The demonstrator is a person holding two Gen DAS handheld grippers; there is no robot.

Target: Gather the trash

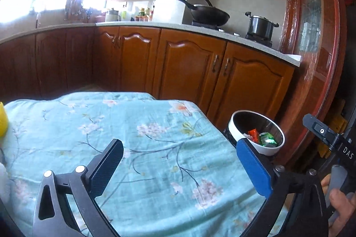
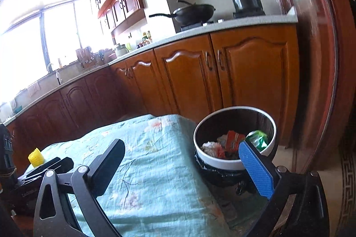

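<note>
A round white-rimmed trash bin (image 1: 237,118) stands on the floor just past the table's right edge; it also shows in the right wrist view (image 2: 222,162). Inside lie a red wrapper (image 2: 233,139), a green wrapper (image 2: 258,138) and crumpled pale paper (image 2: 210,146). My left gripper (image 1: 180,148) is open and empty above the flowered turquoise tablecloth (image 1: 133,136). My right gripper (image 2: 181,149) is open and empty over the table's right edge, its blue finger in front of the bin. The right gripper's body shows at the right edge of the left wrist view (image 1: 327,136).
A yellow ridged object (image 2: 35,156) and a black device (image 2: 51,167) lie at the table's left end. Brown kitchen cabinets (image 1: 189,72) stand behind, with a wok (image 1: 208,13) and pot (image 1: 260,26) on the stove. A reddish door frame (image 1: 316,59) stands right.
</note>
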